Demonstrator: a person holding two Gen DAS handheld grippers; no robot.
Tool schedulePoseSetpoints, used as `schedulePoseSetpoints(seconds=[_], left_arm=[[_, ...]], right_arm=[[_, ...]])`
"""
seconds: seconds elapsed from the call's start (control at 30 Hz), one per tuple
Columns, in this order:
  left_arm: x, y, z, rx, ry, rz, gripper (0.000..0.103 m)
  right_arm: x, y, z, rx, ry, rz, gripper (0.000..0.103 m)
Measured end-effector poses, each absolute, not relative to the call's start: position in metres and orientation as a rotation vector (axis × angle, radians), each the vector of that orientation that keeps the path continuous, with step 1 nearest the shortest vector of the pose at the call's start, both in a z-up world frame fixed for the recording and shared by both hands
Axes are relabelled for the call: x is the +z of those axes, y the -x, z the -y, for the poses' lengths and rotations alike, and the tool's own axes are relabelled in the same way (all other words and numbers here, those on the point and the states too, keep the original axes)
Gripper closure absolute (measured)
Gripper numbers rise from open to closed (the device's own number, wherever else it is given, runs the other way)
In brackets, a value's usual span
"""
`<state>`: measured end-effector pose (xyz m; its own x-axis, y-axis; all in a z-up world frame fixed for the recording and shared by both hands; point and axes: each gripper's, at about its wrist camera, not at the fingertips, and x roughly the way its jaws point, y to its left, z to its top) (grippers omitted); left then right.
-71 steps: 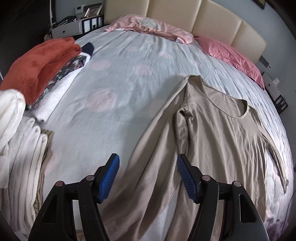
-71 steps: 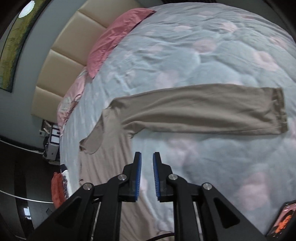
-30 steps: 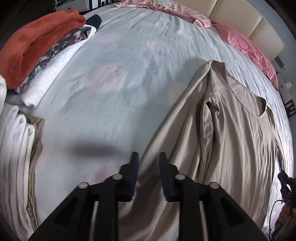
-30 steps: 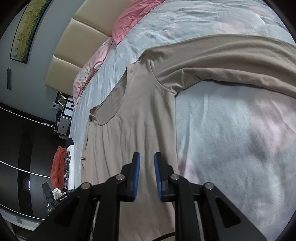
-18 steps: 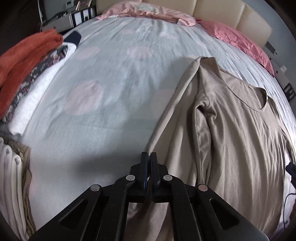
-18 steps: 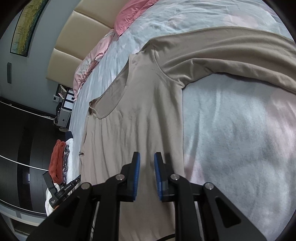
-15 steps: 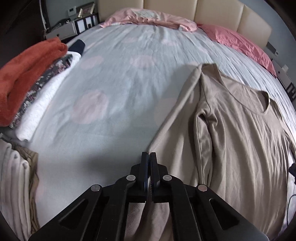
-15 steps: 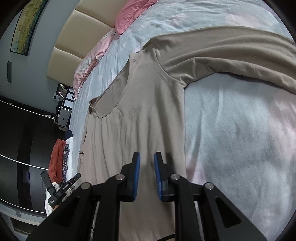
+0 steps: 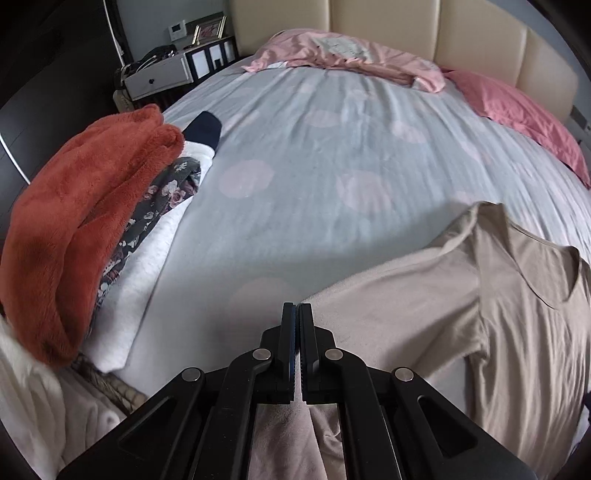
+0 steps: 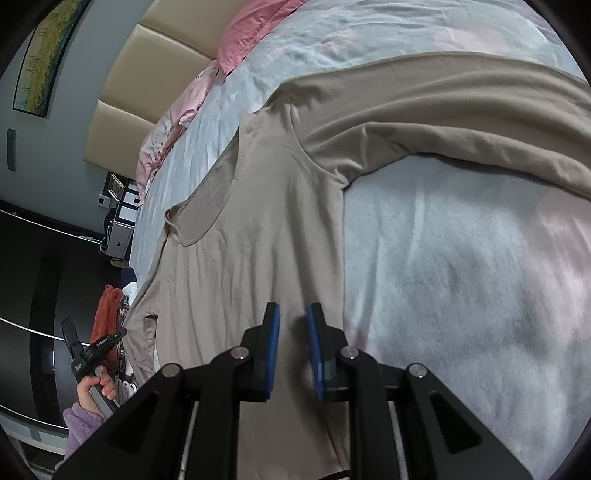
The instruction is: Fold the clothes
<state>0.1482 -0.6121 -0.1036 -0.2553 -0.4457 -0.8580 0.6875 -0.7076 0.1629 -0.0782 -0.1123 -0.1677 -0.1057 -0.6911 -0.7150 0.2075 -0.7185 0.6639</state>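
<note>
A beige long-sleeved top (image 10: 266, 236) lies spread on the bed, neckline toward the headboard. My left gripper (image 9: 296, 314) is shut on the top's left sleeve (image 9: 399, 295) and holds it lifted off the bed; the sleeve cloth hangs under the jaws. My right gripper (image 10: 292, 317) is slightly open and empty, hovering just above the top's body near its right side edge. The other sleeve (image 10: 461, 110) lies stretched out to the right. The left gripper also shows small in the right wrist view (image 10: 92, 350).
Folded clothes are stacked at the bed's left edge: an orange fleece (image 9: 81, 221), a floral piece (image 9: 155, 214) and white items (image 9: 33, 417). Pink pillows (image 9: 517, 122) lie by the beige headboard (image 9: 424, 33). A white nightstand (image 9: 159, 75) stands beyond the bed.
My left gripper closed on the sleeve and has lifted it, pulling it away from the top's body. My right gripper moved in over the top's body and stayed slightly open.
</note>
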Motion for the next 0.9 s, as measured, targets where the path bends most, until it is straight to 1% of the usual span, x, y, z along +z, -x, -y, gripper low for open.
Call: schedulePoseSetpoints(seconds=[0.17,0.3,0.33,0.37,0.43,0.67,0.9], left_arm=[[-0.134,-0.143,0.641,-1.911,-1.344,-0.336,0.1],[-0.149,-0.142,0.65,-1.876,-1.389,-0.341,0.091],[-0.147,-0.144,0.65,-1.88,-1.383,-0.338,0.083],[-0.143,-0.148,0.65,-1.886,-1.374,-0.345,0.074],[-0.134,-0.154,0.649,-1.9,-1.356,-0.357,0.064],[-0.104,-0.197,0.618,-1.935,-1.442,-0.414,0.063],[-0.111,-0.245,0.583,-1.815,-1.691,-0.395,0.063]], right_arm=[[-0.174,0.084,0.117,-1.878,-1.568,0.529,0.086],[-0.177,0.087,0.118,-1.874,-1.566,0.533,0.086],[-0.177,0.088,0.118,-1.872,-1.568,0.537,0.086],[-0.178,0.089,0.118,-1.869,-1.57,0.542,0.086],[-0.179,0.09,0.118,-1.864,-1.571,0.55,0.086],[-0.176,0.089,0.114,-1.851,-1.578,0.581,0.086],[-0.166,0.082,0.107,-1.83,-1.554,0.62,0.086]])
